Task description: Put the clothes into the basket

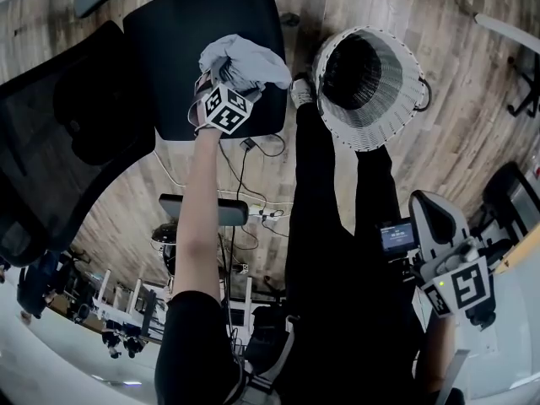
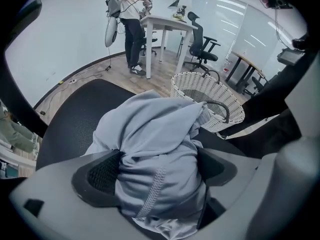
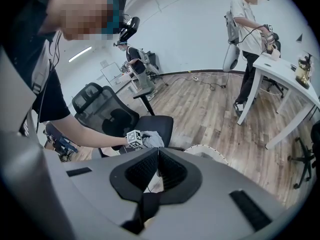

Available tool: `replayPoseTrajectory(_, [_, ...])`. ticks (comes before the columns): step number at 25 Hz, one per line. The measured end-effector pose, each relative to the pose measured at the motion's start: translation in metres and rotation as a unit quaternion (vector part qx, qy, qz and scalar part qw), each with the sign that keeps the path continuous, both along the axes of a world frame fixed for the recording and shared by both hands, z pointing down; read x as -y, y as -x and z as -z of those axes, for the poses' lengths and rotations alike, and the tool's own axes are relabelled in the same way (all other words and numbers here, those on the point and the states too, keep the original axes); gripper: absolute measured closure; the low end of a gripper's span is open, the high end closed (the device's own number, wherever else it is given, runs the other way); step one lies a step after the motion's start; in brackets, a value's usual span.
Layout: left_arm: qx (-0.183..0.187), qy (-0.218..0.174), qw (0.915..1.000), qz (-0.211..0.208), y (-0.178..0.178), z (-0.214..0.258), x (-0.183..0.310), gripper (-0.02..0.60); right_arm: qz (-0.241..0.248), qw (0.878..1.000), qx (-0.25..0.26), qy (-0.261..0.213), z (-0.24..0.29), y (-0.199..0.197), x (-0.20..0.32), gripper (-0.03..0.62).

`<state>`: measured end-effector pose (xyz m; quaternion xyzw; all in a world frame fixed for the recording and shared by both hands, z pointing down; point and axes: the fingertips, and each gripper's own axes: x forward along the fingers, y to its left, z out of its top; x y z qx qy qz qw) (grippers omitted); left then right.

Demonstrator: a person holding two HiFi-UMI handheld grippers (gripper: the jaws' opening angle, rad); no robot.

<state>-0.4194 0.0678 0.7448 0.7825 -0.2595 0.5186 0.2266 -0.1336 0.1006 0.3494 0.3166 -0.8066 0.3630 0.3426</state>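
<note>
One grey garment [image 2: 150, 129] is lying bunched on the office chair seat [image 2: 70, 124], left tongs [image 2: 159, 170] gaping astride it, right tongs [image 3: 157, 170] hanging closed, empty. Biting deep into the bunch is looking wisest before swinging to the wicker basket [image 2: 200, 91].

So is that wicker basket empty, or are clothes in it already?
Empty, it seems: the head view looks down into the basket and shows only its dark inside. The grey garment lies on the chair seat instead.
</note>
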Motion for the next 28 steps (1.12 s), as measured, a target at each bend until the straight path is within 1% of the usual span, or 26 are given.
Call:
replayPoseTrajectory(3, [-0.009,0.007,0.9999,0.003,0.001,-0.005,0.000,0.097,-0.013,1.000,0.022,-0.003,0.002,0.011,0.007,0.577])
replayPoseTrajectory(4, [-0.013,0.007,0.9999,0.004,0.001,-0.007,0.001,0.098,-0.013,1.000,0.023,-0.003,0.002,0.012,0.008,0.577])
replayPoseTrajectory(8, [-0.019,0.009,0.9998,0.003,0.003,-0.010,0.002,0.098,-0.002,1.000,-0.003,0.000,-0.003,0.005,0.002,0.577])
replayPoseTrajectory(13, [-0.020,0.009,0.9998,0.004,0.004,-0.009,0.002,0.112,-0.007,1.000,-0.001,-0.001,-0.002,0.008,0.001,0.577])
replayPoseTrajectory(16, [-0.022,0.008,0.9997,0.010,0.004,-0.007,0.003,0.172,-0.008,1.000,0.000,-0.003,-0.002,0.007,0.001,0.577])
replayPoseTrajectory(19, [-0.025,0.008,0.9993,0.028,0.004,-0.006,0.006,0.224,-0.011,1.000,0.001,-0.003,-0.001,0.004,0.001,0.577])
replayPoseTrajectory(22, [-0.025,0.007,0.9978,0.060,0.009,-0.005,0.010,0.341,-0.016,1.000,0.002,-0.004,0.000,0.002,0.000,0.577])
replayPoseTrajectory(25, [-0.020,0.014,0.9963,0.082,0.013,-0.002,0.011,0.401,-0.030,0.999,0.011,-0.005,0.005,-0.001,0.000,0.577])
replayPoseTrajectory(26, [-0.016,0.019,0.9962,0.084,0.013,-0.001,0.010,0.427,-0.033,0.999,0.012,-0.006,0.008,-0.002,0.000,0.577])
replayPoseTrajectory(28, [-0.014,0.028,0.9959,0.085,0.015,0.000,0.010,0.450,-0.038,0.999,0.013,-0.014,0.012,-0.002,0.001,0.577])
